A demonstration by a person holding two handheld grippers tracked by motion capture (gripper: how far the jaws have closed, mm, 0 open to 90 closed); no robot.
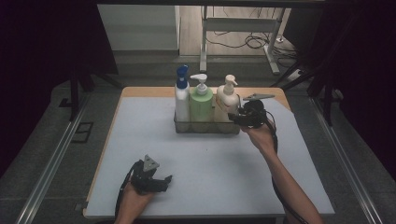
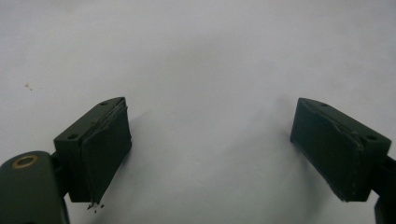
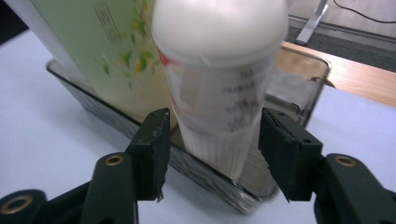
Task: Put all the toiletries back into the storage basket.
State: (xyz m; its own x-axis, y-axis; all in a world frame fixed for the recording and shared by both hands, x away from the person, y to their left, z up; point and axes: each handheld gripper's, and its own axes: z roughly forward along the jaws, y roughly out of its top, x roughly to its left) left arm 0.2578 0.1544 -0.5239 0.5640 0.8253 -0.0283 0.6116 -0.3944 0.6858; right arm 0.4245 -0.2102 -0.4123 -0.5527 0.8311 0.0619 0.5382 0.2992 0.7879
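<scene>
Bottle (image 3: pixel 219 79), cream pump type, stands at the right end of the wire basket (image 3: pixel 299 70) on the desk (image 1: pixel 210 158). Right gripper (image 3: pixel 212 140) jaws straddle its lower body, not quite touching. Likely smooth plastic, slippery, heavy if full; grip the body, not the pump. Left gripper (image 2: pixel 210 140) jaws wide, empty.

a wooden-edged table (image 1: pixel 140 92) is covered by a pale grey mat (image 1: pixel 210 172). near its far edge a dark wire tray (image 1: pixel 207 128) sits on the mat. towards the near edge, on the left, the left gripper (image 1: pixel 161 179) rests on the mat.
</scene>
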